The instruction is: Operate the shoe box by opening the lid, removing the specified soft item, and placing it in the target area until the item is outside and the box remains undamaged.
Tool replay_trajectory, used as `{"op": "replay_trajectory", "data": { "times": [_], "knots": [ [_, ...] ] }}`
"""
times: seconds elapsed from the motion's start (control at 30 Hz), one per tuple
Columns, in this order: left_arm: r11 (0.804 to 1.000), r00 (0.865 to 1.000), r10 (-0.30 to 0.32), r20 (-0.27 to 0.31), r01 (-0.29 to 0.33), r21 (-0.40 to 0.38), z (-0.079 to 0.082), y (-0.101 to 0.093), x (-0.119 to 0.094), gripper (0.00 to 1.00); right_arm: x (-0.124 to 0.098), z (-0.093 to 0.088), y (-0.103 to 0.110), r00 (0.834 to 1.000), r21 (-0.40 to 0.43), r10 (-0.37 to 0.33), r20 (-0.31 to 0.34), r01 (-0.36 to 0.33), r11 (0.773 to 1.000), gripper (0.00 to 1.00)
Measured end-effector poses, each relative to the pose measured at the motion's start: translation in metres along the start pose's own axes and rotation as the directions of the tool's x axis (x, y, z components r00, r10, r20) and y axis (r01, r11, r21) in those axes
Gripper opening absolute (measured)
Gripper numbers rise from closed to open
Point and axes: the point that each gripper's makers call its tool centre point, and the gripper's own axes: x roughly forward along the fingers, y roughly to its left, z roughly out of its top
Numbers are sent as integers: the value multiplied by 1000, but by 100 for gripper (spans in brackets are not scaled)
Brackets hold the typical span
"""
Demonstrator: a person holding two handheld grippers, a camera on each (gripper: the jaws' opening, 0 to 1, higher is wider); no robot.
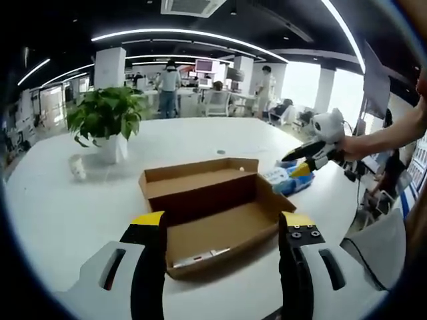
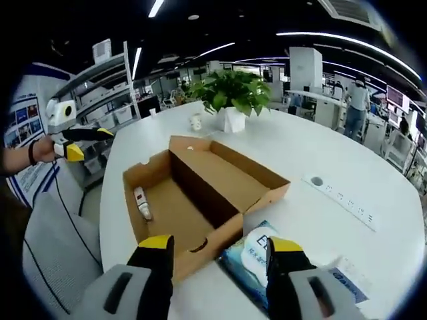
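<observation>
In the left gripper view, the left gripper [image 1: 223, 230] stands with its two yellow-tipped jaws wide apart and nothing between them. Just beyond the jaws the open cardboard shoe box [image 1: 213, 207] lies on the white table [image 1: 60, 213], its lid folded back and standing upright behind the tray. A small white object [image 1: 200, 256] rests on the floor of the box near the front wall; writing on it is too small to read.

In the right gripper view, the right gripper [image 2: 220, 250] also has its jaws apart, holding nothing. Between and just past the jaws lies the soft item — a blue and white wipes pack [image 2: 257, 257] — on the table beside the box, outside of it. Its label shows print that cannot be read clearly. The same pack appears in the left gripper view to the right of the box [image 1: 288, 179].

Further off in the right gripper view, a white power strip [image 2: 340, 197] lies on the table. At the far side stands a potted plant [image 2: 230, 97] in a white pot, with a small white cup [image 2: 195, 122] near it. Behind, people stand in an office with long ceiling lights.
</observation>
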Motion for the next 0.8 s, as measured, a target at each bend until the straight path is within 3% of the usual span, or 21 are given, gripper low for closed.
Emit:
{"op": "replay_trajectory", "data": {
  "times": [0.3, 0.47, 0.8],
  "knots": [
    [1000, 1000, -9, -1, 9, 5, 1, 1, -4, 68, 9, 0, 35, 999, 6, 35, 25, -35, 999, 60],
    [1000, 1000, -17, -3, 17, 11, 1, 2, -4, 68, 17, -18, 49, 999, -86, 42, -14, -43, 995, 63],
    [999, 999, -38, -9, 38, 8, -6, -4, -5, 68, 14, -23, 76, 997, -58, 69, 17, -68, 996, 63]
  ]
}}
